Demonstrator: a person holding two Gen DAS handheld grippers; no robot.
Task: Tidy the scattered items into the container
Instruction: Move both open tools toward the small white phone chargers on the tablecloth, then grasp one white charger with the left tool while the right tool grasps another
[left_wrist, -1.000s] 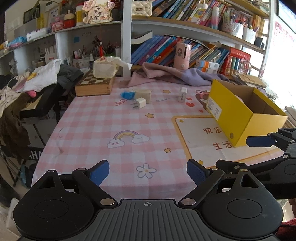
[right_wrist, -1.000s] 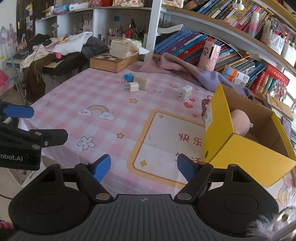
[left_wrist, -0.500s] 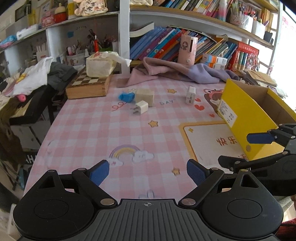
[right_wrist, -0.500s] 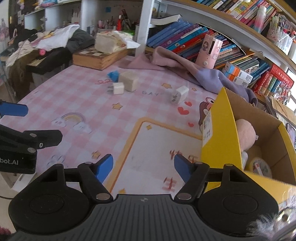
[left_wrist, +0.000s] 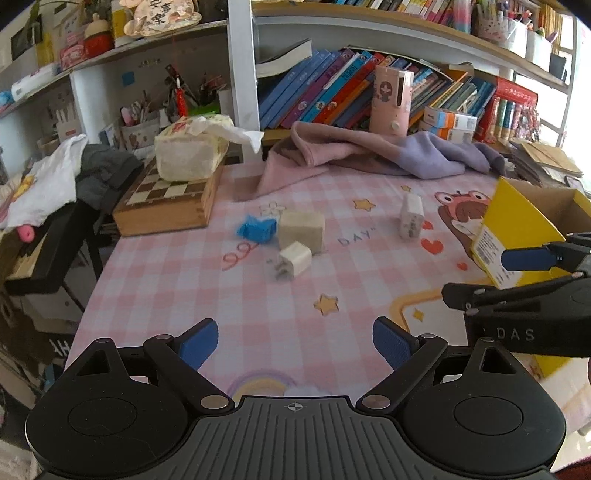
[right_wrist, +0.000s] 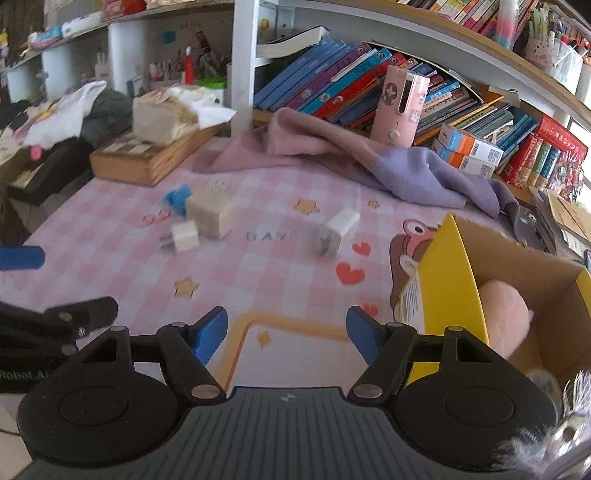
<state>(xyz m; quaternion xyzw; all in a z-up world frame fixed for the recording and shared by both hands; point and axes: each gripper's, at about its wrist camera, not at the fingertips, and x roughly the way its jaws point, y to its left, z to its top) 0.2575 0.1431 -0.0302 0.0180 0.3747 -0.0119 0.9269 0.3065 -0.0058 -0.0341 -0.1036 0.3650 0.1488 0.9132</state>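
**Both claws over the table, nothing gripped**

Left wrist view: I am holding the left claw (left_wrist: 295, 341) with its blue pads spread wide apart and nothing between them — only pink checked tablecloth (left_wrist: 177, 280) showing in the gap. Ahead of it and slightly left, a small white charger (left_wrist: 294, 259) is lying with its prongs toward me, touching a beige block (left_wrist: 301, 229) just beyond it. A crumpled blue item (left_wrist: 257, 229) is sitting just left of that block. Farther ahead and to the right, a second white plug (left_wrist: 411, 217) is standing upright, well apart from the cluster. The yellow box (left_wrist: 517, 229) is sitting off to the right, partly behind the right claw (left_wrist: 495, 275), which is reaching in from that side.

Right wrist view: I am seeing the right claw's jaws parted but narrower than the left's; they have just been closing, with nothing between them. The box's open mouth is just right of the claw, with a pink plush (right_wrist: 506, 317) lying inside. Ahead and left, the small charger, beige block and blue item are clustered together; the second plug is lying almost straight ahead — blurred. The left claw's fingers (right_wrist: 22, 257) are poking in from the left edge.
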